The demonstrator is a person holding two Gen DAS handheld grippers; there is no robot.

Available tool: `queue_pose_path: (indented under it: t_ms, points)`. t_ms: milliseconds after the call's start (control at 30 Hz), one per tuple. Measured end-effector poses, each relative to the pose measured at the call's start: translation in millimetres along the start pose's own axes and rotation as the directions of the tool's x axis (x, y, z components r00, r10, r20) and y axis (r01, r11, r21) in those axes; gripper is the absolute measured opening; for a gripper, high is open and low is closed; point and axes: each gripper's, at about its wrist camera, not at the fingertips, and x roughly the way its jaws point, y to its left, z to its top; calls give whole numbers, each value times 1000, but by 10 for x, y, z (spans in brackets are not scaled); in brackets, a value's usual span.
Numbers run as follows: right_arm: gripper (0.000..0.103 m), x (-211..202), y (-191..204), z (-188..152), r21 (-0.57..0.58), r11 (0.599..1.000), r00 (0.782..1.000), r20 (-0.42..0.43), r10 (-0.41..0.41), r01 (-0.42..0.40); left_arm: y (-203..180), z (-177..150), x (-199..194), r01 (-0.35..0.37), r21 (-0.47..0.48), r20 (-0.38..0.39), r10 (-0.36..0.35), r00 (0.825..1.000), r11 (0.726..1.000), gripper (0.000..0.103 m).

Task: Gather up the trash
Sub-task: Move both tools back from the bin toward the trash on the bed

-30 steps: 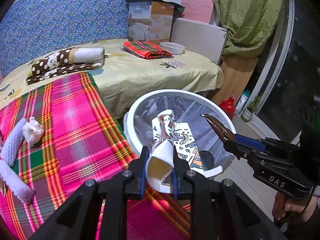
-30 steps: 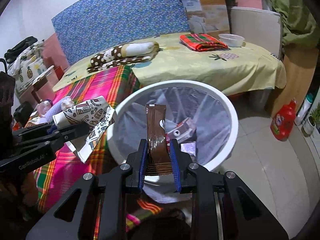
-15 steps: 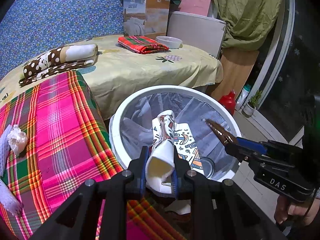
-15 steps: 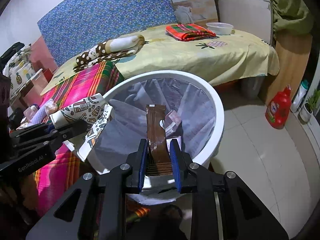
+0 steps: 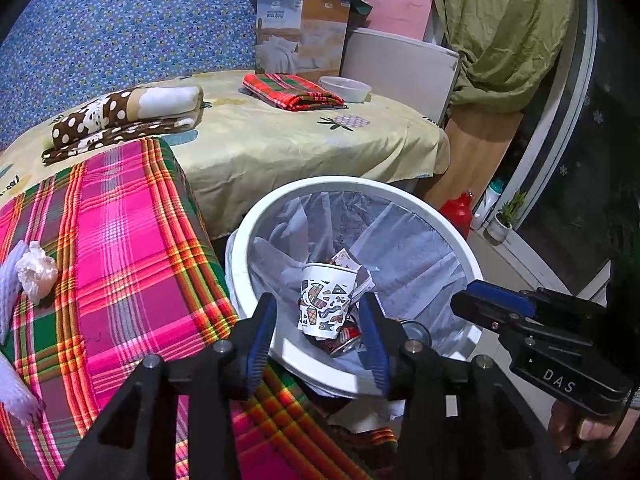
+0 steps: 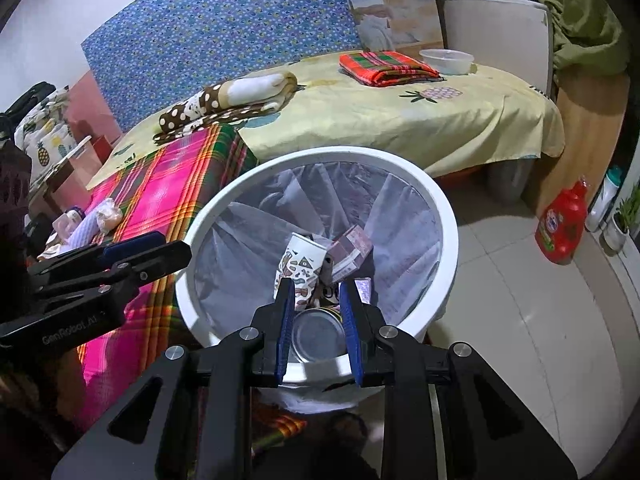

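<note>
A white trash bin (image 5: 256, 224) (image 6: 444, 216) with a clear liner stands beside the plaid-covered table. A patterned paper cup (image 5: 326, 300) (image 6: 298, 262) lies inside it among a can (image 6: 318, 332) and wrappers (image 6: 350, 254). My left gripper (image 5: 318, 334) is open and empty over the bin's near rim. My right gripper (image 6: 316, 314) is open and empty above the bin; it also shows in the left wrist view (image 5: 496, 306). A crumpled tissue (image 5: 36, 272) (image 6: 107, 211) lies on the plaid cloth (image 5: 120, 248).
A bed with a yellow sheet (image 5: 280, 140) holds folded cloths (image 5: 292, 92), a spotted blanket (image 5: 120, 116) and a bowl (image 5: 346, 88). A red detergent bottle (image 6: 562, 224) and a small plant (image 6: 622, 216) stand on the tiled floor at right.
Both grippers opened over the bin. The paper cup dropped from my left gripper and the brown wrapper from my right gripper into the bin.
</note>
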Motion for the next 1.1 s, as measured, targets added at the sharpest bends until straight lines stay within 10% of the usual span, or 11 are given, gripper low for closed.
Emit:
queue_pose_path:
  t_ms: [1100]
  points:
    - [39,-217,829,-126,-170,974,983,77,167,-152,609,-533,-897,-184,-129,88,196,977,975,45]
